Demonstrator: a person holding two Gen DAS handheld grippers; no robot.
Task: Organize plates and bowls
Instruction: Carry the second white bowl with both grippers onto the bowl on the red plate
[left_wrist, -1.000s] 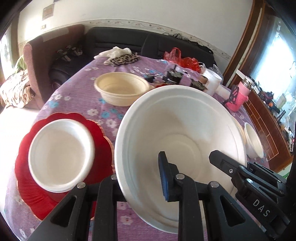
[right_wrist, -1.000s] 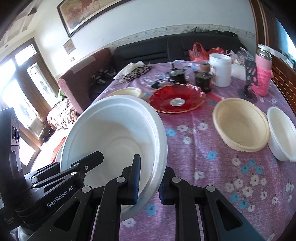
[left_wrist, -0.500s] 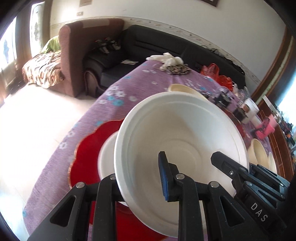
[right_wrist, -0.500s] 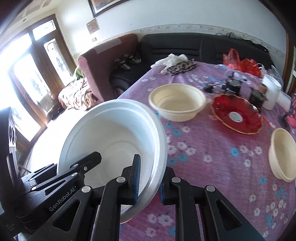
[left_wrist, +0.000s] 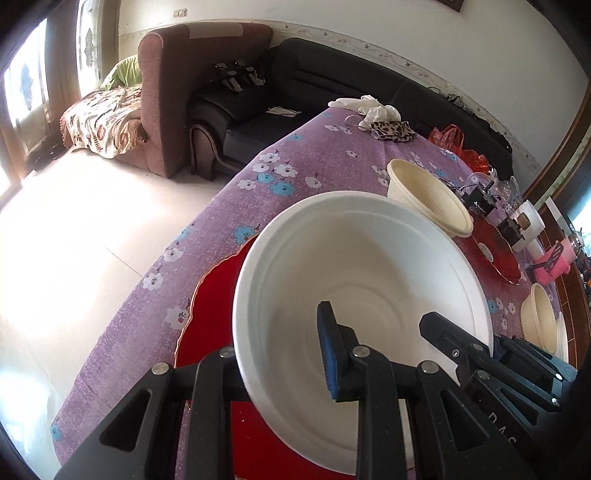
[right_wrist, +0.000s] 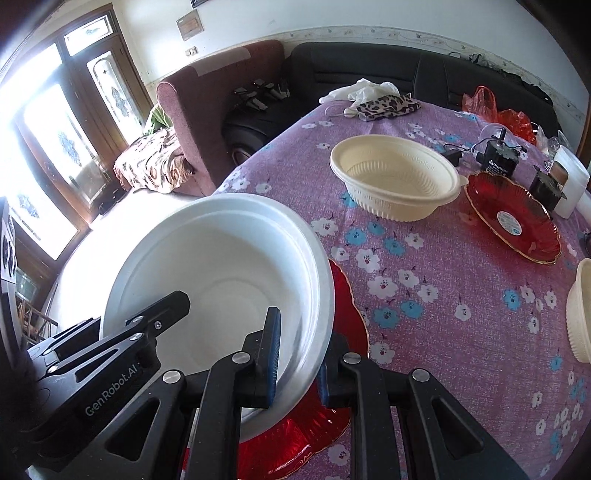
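Hovering now over the red plate (right_wrist: 343, 314) instead of open bench (right_wrist: 461, 258), the white bowl (right_wrist: 221, 273) hangs clenched between left tongs (left_wrist: 284, 354) and right tongs (right_wrist: 299, 354), seemingly ready for stacking.

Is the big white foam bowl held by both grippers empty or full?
Empty. The big white foam bowl shows bare white inside in both wrist views, above the red scalloped plate. Left gripper and right gripper clamp its rim.

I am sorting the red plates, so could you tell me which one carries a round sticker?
The far red plate beside the cream bowl; the near red plate lies under the held white bowl.
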